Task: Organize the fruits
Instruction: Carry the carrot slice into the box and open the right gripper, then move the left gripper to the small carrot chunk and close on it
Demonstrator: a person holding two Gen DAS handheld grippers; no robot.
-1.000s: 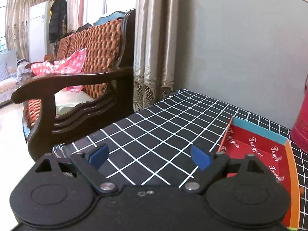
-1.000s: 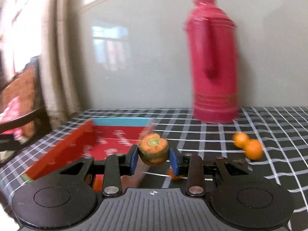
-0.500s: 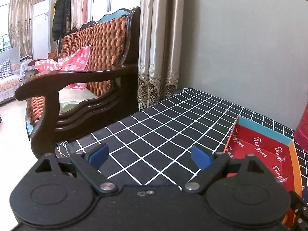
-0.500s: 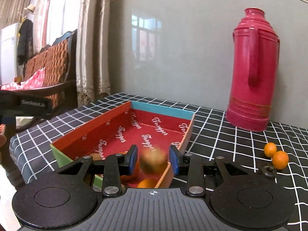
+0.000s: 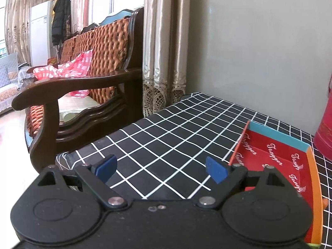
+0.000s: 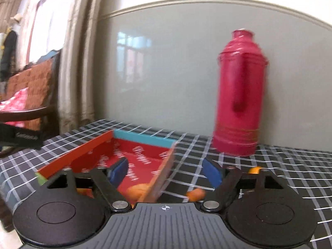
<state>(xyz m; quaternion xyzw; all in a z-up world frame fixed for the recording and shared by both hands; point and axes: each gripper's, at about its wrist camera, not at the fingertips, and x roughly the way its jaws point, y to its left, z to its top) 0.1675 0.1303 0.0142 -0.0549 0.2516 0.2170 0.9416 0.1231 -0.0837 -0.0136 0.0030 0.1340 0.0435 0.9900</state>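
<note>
My right gripper (image 6: 165, 173) is open and empty above the red box (image 6: 145, 155); my left gripper (image 5: 160, 169) is open too.

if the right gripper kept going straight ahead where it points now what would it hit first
Probably the near right wall of the red box: the open right gripper straddles it. Beyond that lies checked tablecloth, then the grey wall. The picture is blurred, so depth is uncertain.

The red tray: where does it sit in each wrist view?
Left wrist: red tray at lower right, beyond the open left hand-held gripper.
Right wrist: red tray at lower centre-left, its right wall between the open fingers.
Shared landmark: pink thermos, at the left view's right edge.
</note>
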